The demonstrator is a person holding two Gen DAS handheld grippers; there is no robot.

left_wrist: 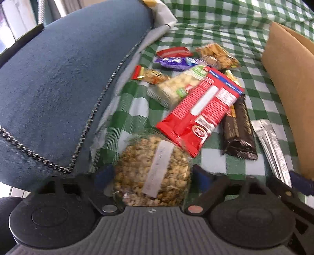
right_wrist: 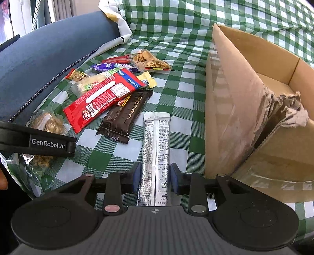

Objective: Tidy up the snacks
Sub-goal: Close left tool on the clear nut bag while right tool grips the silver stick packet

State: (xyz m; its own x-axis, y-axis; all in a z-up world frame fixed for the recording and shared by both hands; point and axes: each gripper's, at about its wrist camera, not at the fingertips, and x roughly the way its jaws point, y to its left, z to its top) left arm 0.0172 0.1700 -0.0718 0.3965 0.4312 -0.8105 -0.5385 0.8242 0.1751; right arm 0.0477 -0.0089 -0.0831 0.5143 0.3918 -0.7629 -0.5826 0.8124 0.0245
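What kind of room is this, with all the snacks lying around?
Probably a bedroom or living room at home. The snacks lie on a green checked cloth that looks like bedding, beside a big blue cushion with a zip, and curtains hang behind. A cardboard box stands nearby.

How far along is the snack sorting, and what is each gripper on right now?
Done: nothing visible; the part of the cardboard box interior in view is bare. In hand: the right gripper is closed on the silver sachet; the left gripper straddles the clear bag of nuts, jaws wide. Left: the red packet, dark brown bar and the small snacks behind them.
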